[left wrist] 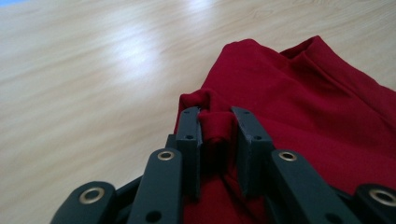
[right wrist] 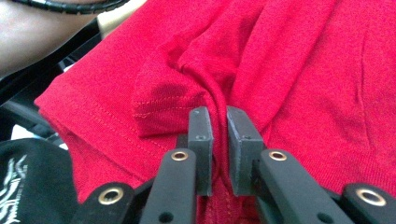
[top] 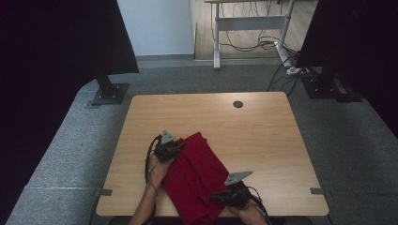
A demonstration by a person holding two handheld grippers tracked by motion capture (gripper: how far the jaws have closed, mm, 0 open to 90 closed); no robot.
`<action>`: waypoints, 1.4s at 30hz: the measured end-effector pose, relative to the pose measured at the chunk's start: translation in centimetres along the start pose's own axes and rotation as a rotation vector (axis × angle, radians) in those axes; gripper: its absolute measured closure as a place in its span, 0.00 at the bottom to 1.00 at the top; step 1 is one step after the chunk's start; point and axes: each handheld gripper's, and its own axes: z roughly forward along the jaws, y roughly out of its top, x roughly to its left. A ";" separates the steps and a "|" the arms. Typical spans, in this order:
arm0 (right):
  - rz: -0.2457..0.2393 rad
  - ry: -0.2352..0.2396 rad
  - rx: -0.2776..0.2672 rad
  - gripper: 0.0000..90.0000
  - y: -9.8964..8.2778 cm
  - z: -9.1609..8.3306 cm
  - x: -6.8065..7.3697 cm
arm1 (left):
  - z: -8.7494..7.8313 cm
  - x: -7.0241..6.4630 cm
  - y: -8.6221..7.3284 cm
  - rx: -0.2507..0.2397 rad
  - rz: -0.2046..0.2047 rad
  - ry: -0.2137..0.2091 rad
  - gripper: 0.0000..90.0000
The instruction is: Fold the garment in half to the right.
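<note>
Lying pinched between each hand-held gripper (top: 174, 149): red cloth (top: 199, 178).

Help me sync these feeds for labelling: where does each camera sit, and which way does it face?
High view: above the near edge, facing forward and down on the light wooden table; forearms, left gripper, right gripper.
Left gripper view: rides that gripper, along its jaws, across the tabletop.
Right gripper view: rides that gripper, down onto cloth; forearm at top left.
Shared: all three show the crumpled red cloth garment, pinched by both.
</note>
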 end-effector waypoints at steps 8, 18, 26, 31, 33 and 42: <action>-0.030 0.062 -0.159 0.91 3.0 -2.7 1.9 | -2.7 -0.6 5.3 -0.108 0.100 0.062 0.88; 0.004 -0.057 -0.024 0.91 -0.1 -2.2 -0.9 | 2.9 0.3 1.0 -0.025 0.008 -0.042 0.81; -0.047 -0.138 0.018 0.91 -0.2 -1.5 0.2 | 3.1 2.4 0.4 -0.023 -0.175 -0.093 0.74; -0.045 -0.151 0.018 0.91 -0.2 -1.4 0.3 | 3.1 2.9 0.4 -0.024 -0.223 -0.101 0.70; -0.045 -0.151 0.018 0.91 -0.2 -1.4 0.3 | 2.7 3.3 0.5 -0.029 -0.237 -0.092 0.70; -0.037 -0.164 0.015 0.91 -0.2 -1.2 0.2 | 1.3 4.3 0.9 -0.051 -0.201 0.003 0.60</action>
